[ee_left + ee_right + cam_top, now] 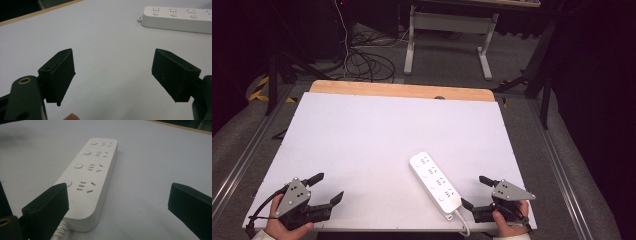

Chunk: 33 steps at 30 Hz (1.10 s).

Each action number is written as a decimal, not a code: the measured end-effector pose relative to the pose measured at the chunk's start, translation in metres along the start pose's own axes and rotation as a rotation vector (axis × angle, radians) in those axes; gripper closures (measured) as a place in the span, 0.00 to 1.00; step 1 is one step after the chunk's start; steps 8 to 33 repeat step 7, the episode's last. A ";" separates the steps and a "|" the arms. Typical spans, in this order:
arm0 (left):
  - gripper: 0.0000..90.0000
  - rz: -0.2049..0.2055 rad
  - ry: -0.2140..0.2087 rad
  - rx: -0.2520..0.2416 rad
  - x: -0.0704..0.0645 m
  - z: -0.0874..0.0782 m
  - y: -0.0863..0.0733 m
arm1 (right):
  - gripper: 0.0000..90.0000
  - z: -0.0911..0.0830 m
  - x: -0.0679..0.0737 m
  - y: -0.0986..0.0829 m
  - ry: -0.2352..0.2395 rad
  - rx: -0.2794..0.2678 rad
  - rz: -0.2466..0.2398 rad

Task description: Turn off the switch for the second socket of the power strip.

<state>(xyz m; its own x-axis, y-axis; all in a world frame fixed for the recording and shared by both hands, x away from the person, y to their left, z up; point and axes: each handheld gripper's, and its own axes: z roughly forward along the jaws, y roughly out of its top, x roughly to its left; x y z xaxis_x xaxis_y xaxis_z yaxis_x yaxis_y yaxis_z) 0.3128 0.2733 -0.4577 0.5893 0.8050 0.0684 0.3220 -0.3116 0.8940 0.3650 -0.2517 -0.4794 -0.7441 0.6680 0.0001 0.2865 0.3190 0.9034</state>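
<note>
A white power strip [434, 182] with several sockets and round switches lies on the white table top [377, 135], slanting toward the front right; its cable leaves at the front end. My left gripper [326, 187] rests at the front left corner, open and empty, with the power strip [178, 18] far ahead at its upper right. My right gripper [476, 191] is held at the front right, open, just right of the strip's cable end. In the right gripper view the power strip [88, 180] lies just ahead, partly behind the left jaw of the right gripper [117, 205].
The white top covers a wooden table whose bare edge [402, 90] shows at the back. Beyond it on the floor lie black cables [367, 62] and a white desk frame [452, 37]. Metal rails [242, 155] run along both sides of the table.
</note>
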 end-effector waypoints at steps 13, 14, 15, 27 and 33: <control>0.20 -0.011 -0.001 0.006 0.001 0.000 0.000 | 0.05 -0.001 -0.001 -0.001 -0.014 0.004 -0.002; 0.20 -0.011 -0.001 0.006 0.001 0.000 0.000 | 0.05 -0.001 -0.001 -0.001 -0.014 0.004 -0.002; 0.20 -0.011 -0.001 0.006 0.001 0.000 0.000 | 0.05 -0.001 -0.001 -0.001 -0.014 0.004 -0.002; 0.20 -0.011 -0.001 0.006 0.001 0.000 0.000 | 0.05 -0.001 -0.001 -0.001 -0.014 0.004 -0.002; 0.20 -0.011 -0.001 0.006 0.001 0.000 0.000 | 0.05 -0.001 -0.001 -0.001 -0.014 0.004 -0.002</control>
